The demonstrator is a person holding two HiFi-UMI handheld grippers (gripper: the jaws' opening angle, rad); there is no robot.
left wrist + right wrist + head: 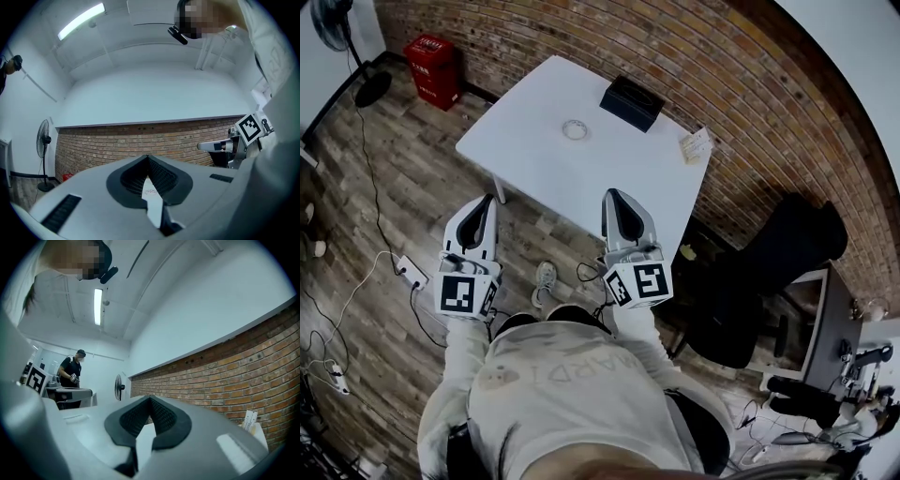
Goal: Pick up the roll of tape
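While both tools are held out roughly level in front of the person, the roll of tape (575,129) is seen lying flat on the white tabletop (525,155), well apart from either of them. From the head view the roll appears as a small pale ring near the middle of the tabletop. It may be clear tape, though it is too small for that to be certain. A black box (632,101) is set just beyond it, toward the brick wall (581,42), and a small white card stand (696,145) is placed near the far right edge.

The left tongs (487,200) are pointed over the wood floor (412,169), short of the tabletop's near left side. The right tongs (613,195) are held at the tabletop's near edge. In each gripper view the dark ribbed pads (164,177) are seen meeting at their tips, so both tongs are closed and nothing is held between them.

The step in hand is judged to be the approach. For it to be done well, one pair of tongs should be opened before the roll is reached. One pad should then be lowered into the hole and the other outside the ring's wall. The tongs should be closed only once the wall is squarely between the pads. Room should be left for the black box, which stands near behind the roll.
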